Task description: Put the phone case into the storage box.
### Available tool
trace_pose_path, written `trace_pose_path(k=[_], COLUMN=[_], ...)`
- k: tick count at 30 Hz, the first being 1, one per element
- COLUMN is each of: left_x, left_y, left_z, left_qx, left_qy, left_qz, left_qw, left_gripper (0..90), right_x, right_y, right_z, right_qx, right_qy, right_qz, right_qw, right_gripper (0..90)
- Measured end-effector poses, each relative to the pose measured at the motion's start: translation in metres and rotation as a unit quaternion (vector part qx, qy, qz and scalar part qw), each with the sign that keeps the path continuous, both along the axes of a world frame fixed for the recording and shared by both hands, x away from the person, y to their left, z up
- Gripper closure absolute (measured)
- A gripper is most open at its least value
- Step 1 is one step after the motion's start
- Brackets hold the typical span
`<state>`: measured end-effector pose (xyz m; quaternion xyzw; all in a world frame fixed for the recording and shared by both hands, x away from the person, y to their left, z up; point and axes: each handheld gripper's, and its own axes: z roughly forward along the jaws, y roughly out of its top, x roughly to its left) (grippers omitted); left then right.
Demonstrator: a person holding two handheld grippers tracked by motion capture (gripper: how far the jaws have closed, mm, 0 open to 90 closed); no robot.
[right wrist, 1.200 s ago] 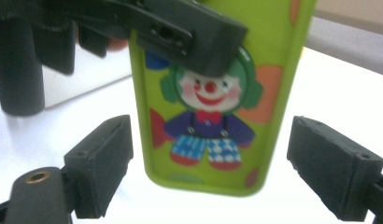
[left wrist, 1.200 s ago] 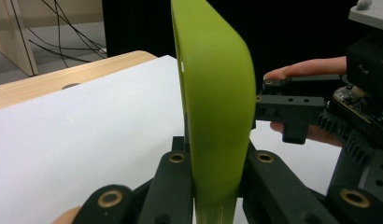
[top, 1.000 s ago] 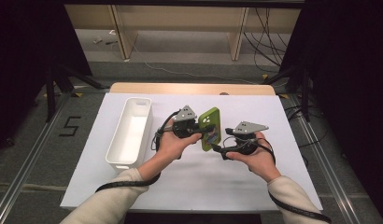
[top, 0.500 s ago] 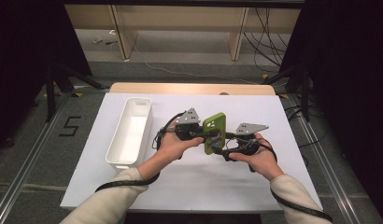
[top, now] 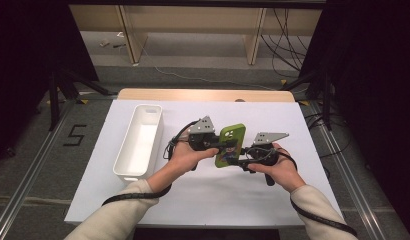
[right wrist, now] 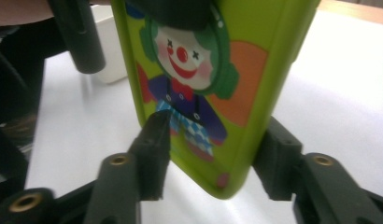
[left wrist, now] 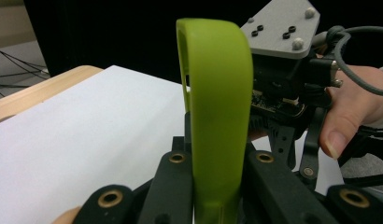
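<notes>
Phone case (top: 230, 145) right of bin (top: 139, 141)

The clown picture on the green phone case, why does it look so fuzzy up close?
In the right gripper view the green phone case sits very near the lens, so the clown is soft and blurry. In the left gripper view its edge looks sharper. In the high view the surroundings are dark and the white table cover is bright.

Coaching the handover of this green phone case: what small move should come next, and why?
Probably finish closing the right tool on the green phone case. Its jaws have just been closing and bracket the case's lower end, one seemingly short of contact, while the left tool clamps its edge.
</notes>
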<state>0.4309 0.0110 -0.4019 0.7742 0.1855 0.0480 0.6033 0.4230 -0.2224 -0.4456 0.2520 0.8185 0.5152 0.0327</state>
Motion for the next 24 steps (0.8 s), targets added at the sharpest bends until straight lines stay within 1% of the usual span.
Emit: trace_pose_path(k=[2,3,4,5,6,7,8,9,11,12,13,14,15,16,17,18,19,20,21,22,23,24], left_x=[0.0001,0.0004,0.0007,0.0013,0.0016,0.0018,0.002,0.0022,0.0022,0.0026,0.0032,0.0032,0.0042,0.0042,0.0054,0.0054,0.0061,0.0065,0.007,0.007,0.0071,0.0071], left_y=[0.0003,0.0006,0.0009,0.0013,0.0019,0.0026,0.0031,0.0041,0.0043,0.0044,0.0045,0.0045,0.0053,0.0053,0.0061,0.0061,0.0066,0.0069,0.007,0.0069,0.0064,0.0061], left_z=[0.0001,0.0002,0.0003,0.0005,0.001,0.0015,0.0018,0.0024,0.0027,0.0031,0.0035,0.0035,0.0037,0.0037,0.0036,0.0036,0.0033,0.003,0.0027,0.0024,0.002,0.002], left_qx=[-0.002,-0.006,-0.007,-0.011,-0.012,-0.014,-0.016,-0.021,-0.022,-0.025,-0.027,-0.027,-0.028,-0.028,-0.029,-0.029,-0.028,-0.026,-0.021,-0.017,-0.015,-0.009], left_qy=[0.0,0.0,-0.001,-0.004,-0.004,-0.005,-0.006,-0.007,-0.007,-0.008,-0.01,-0.01,-0.012,-0.012,-0.013,-0.013,-0.013,-0.012,-0.011,-0.009,-0.008,-0.007], left_qz=[-0.001,-0.004,-0.006,-0.005,-0.005,-0.006,-0.007,-0.009,-0.011,-0.013,-0.013,-0.013,-0.007,-0.007,0.002,0.002,0.006,0.014,0.02,0.029,0.037,0.047], left_qw=[1.0,1.0,1.0,0.9999,0.9999,0.9999,0.9998,0.9997,0.9997,0.9996,0.9995,0.9995,0.9995,0.9995,0.9995,0.9995,0.9995,0.9995,0.9995,0.9994,0.9992,0.9988], left_gripper=[83.6,83.4,83.4,82.7,82.7,81.9,81.9,81.0,80.1,78.4,73.7,70.9,68.0,65.1,62.8,60.7,58.6,58.6,52.9,52.9,44.5,44.5], right_x=[0.0003,0.0006,0.0006,0.001,0.001,0.001,0.001,0.0011,0.0014,0.0018,0.0023,0.0023,0.0028,0.0028,0.003,0.003,0.0034,0.0034,0.0036,0.0036,0.0035,0.0035], right_y=[-0.0006,-0.0014,-0.0014,-0.0019,-0.0019,-0.002,-0.002,-0.0027,-0.0031,-0.0037,-0.0056,-0.0056,-0.0071,-0.0071,-0.0078,-0.0078,-0.0078,-0.0078,-0.0082,-0.0082,-0.008,-0.008], right_z=[-0.0001,-0.0002,-0.0002,0.0001,0.0001,0.0005,0.0005,0.0016,0.002,0.0022,0.0028,0.0028,0.0035,0.0035,0.0042,0.0042,0.0047,0.0047,0.0047,0.0047,0.0057,0.0057], right_qx=[0.003,0.007,0.007,0.011,0.011,0.016,0.016,0.02,0.023,0.026,0.029,0.029,0.032,0.032,0.034,0.034,0.034,0.034,0.035,0.035,0.033,0.033], right_qy=[0.004,0.01,0.01,0.017,0.017,0.024,0.024,0.028,0.03,0.032,0.034,0.034,0.038,0.038,0.044,0.044,0.05,0.05,0.057,0.057,0.059,0.059], right_qz=[0.003,0.01,0.01,0.019,0.019,0.027,0.027,0.031,0.033,0.036,0.037,0.037,0.042,0.042,0.041,0.041,0.037,0.037,0.031,0.031,0.026,0.026], right_qw=[1.0,0.9999,0.9999,0.9996,0.9996,0.9992,0.9992,0.9989,0.9987,0.9985,0.9983,0.9983,0.9979,0.9979,0.9976,0.9976,0.9975,0.9975,0.9973,0.9973,0.9974,0.9974], right_gripper=[55.4,59.4,59.4,63.7,63.7,66.7,66.7,68.6,69.9,71.6,74.9,74.9,77.4,77.4,78.0,78.0,78.1,78.1,78.2,78.2,78.2,78.2])
